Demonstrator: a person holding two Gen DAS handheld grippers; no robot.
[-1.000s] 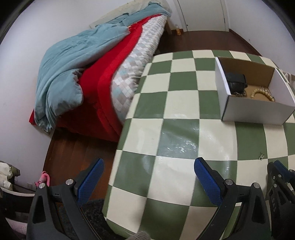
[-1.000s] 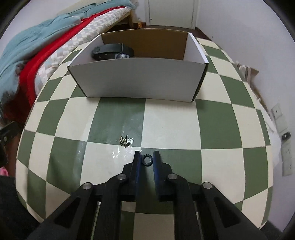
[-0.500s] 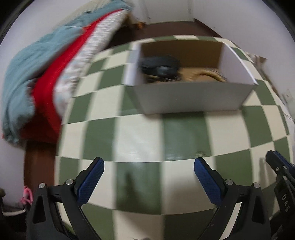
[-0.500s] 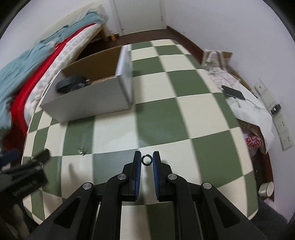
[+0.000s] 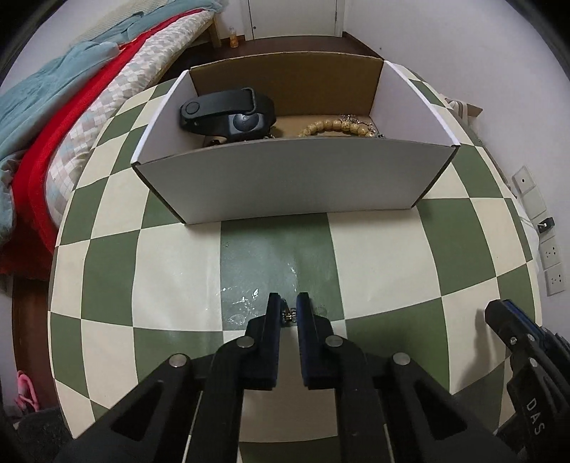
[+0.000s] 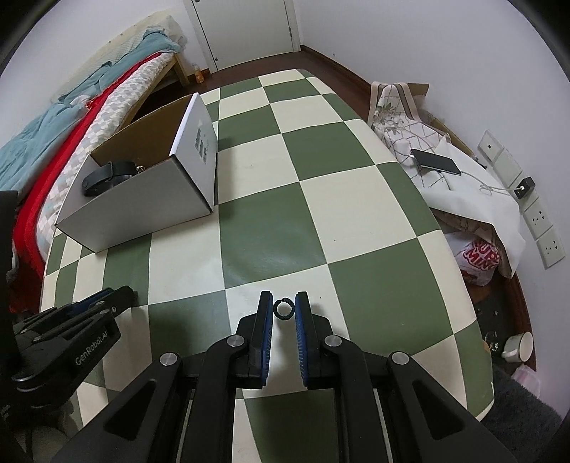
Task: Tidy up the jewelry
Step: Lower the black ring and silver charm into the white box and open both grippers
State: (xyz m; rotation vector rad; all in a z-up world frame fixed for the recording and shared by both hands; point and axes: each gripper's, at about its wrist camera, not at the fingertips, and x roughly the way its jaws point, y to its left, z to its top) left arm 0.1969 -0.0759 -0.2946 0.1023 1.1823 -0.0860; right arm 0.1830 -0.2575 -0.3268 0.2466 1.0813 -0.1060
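My left gripper point(image 5: 288, 309) is shut on a small gold earring piece point(image 5: 288, 314) just above the checkered table point(image 5: 178, 267), in front of the white cardboard box point(image 5: 292, 178). The box holds a black watch point(image 5: 228, 114) and a beaded bracelet point(image 5: 335, 127). My right gripper point(image 6: 284, 309) is shut on a small black ring point(image 6: 283, 308), held over the table to the right of the box point(image 6: 142, 199). The right gripper also shows at the lower right of the left wrist view point(image 5: 516, 342), and the left gripper at the lower left of the right wrist view point(image 6: 107, 302).
A bed with red and teal blankets point(image 5: 53, 117) lies left of the table. A pile of cloth with a phone point(image 6: 434, 164) sits right of the table, with bags and a cup point(image 6: 516, 345) on the floor. A door point(image 6: 249, 32) is at the back.
My left gripper swung toward the box and closed on the earring piece that lay on the table. My right gripper turned right, away from the box, still holding the ring.
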